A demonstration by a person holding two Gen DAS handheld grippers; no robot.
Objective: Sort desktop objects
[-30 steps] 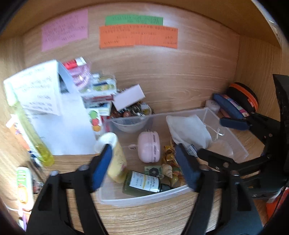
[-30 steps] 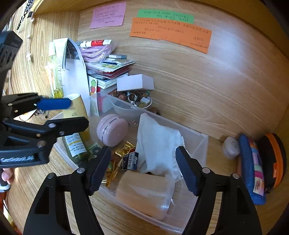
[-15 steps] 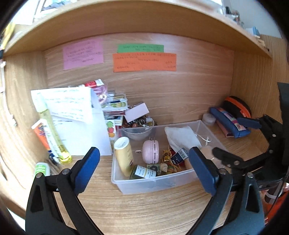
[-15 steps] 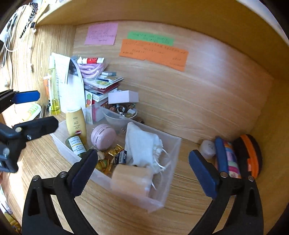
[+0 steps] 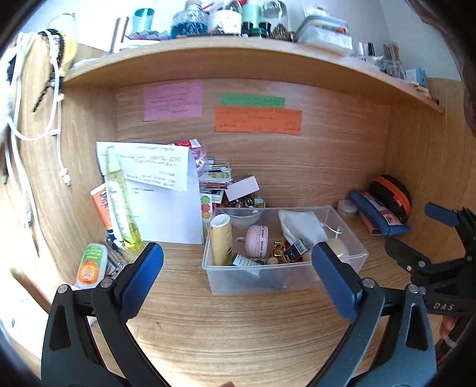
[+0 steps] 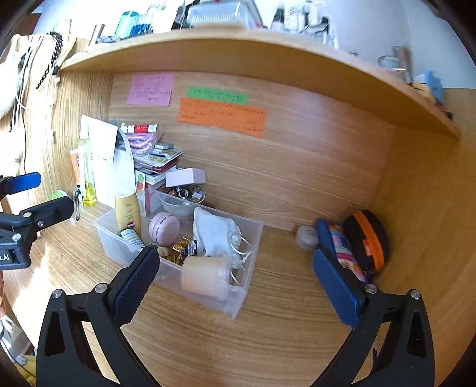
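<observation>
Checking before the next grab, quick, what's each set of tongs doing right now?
Left tongs: open, holding nothing.
Right tongs: open, holding nothing.

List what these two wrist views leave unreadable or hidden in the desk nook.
- Sticky notes' writing: pink note and orange note, too small in both views.
- Clear bin contents: small gold bits under the white pouch, partly covered.
- Top-shelf items: blurred and cut off by the left view's upper edge.
</observation>
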